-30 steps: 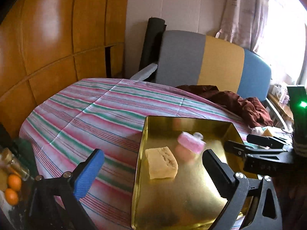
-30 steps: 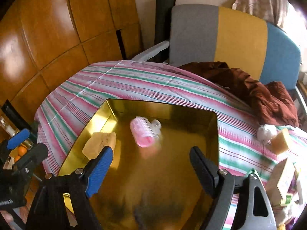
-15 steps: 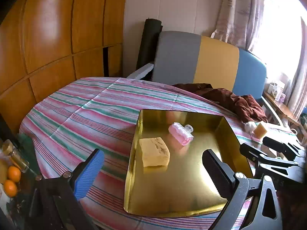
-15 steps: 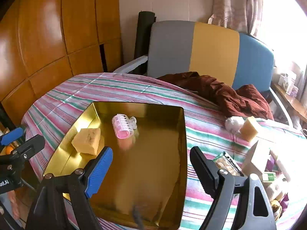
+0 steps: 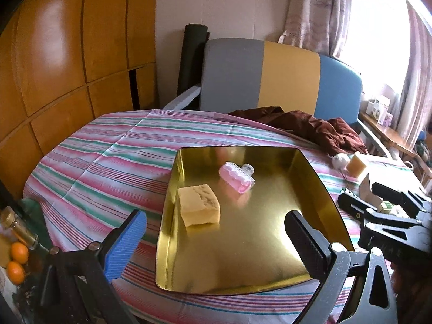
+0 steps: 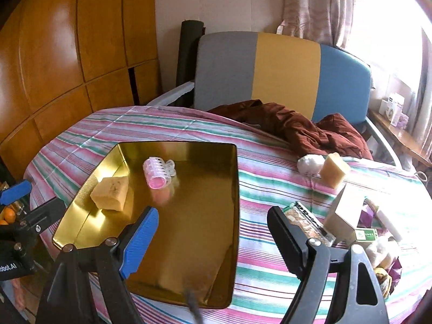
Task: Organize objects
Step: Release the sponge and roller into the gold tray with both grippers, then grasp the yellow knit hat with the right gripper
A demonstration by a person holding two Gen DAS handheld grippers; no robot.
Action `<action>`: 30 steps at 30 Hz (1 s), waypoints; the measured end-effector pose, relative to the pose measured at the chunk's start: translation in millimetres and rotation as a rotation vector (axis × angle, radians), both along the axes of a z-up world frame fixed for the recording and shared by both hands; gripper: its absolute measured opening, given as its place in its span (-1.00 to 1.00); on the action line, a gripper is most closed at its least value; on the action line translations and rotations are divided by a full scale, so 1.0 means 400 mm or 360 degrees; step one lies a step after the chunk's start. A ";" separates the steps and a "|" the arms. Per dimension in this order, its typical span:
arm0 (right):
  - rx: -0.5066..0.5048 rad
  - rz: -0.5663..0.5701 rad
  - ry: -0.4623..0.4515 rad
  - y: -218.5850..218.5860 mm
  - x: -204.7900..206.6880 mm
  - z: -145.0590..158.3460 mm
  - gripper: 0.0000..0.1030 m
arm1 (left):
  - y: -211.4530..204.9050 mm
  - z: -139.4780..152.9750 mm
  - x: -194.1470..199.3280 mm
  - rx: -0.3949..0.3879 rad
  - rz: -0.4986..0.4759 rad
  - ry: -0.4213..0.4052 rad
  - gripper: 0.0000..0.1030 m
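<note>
A gold tray (image 5: 243, 278) (image 6: 205, 278) lies on the striped tablecloth. In it lie a yellow sponge (image 5: 199, 208) (image 6: 110, 193) and a pink hair roller (image 5: 237, 177) (image 6: 158, 172). My left gripper (image 5: 216, 239) is open and empty over the tray's near edge. My right gripper (image 6: 213, 232) is open and empty above the tray's right rim; it also shows at the right of the left wrist view (image 5: 383, 202). A second yellow sponge (image 6: 334, 173) (image 5: 357, 164) and a white ball (image 6: 310, 164) lie on the cloth to the right.
A heap of small boxes and packets (image 6: 351, 224) sits at the table's right side. A brown cloth (image 6: 297, 129) lies at the back by the grey, yellow and blue chair (image 6: 270, 73). Oranges and a bottle (image 5: 16, 243) stand at the left edge.
Both grippers have pulled back and risen from the tray. The right gripper has swung rightward, bringing the boxes and second sponge into view. The pink roller has settled in the tray.
</note>
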State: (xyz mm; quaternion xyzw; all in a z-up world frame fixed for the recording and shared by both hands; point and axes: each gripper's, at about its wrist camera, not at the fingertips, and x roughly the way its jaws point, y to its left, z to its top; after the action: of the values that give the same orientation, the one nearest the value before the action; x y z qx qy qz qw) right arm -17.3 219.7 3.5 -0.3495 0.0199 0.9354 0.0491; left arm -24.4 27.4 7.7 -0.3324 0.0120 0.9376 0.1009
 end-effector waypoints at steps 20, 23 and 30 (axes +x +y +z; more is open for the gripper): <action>-0.0067 -0.0238 -0.0077 0.162 0.048 -0.042 0.64 | 0.109 -0.032 0.013 -0.0027 -0.0234 -0.0105 0.99; -0.0084 -0.0328 -0.0076 0.227 0.070 -0.039 0.64 | 0.137 -0.034 0.012 -0.0043 -0.0282 -0.0113 0.99; -0.0161 -0.0619 -0.0108 0.432 0.165 -0.021 0.64 | 0.222 -0.029 0.018 -0.0063 -0.0432 -0.0111 0.99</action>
State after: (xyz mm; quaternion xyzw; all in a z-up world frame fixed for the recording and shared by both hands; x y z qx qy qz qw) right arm 48.5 392.6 -4.8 -0.3724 0.1322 0.8939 0.2118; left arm -17.1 116.2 -4.0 -0.3620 0.0718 0.9029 0.2205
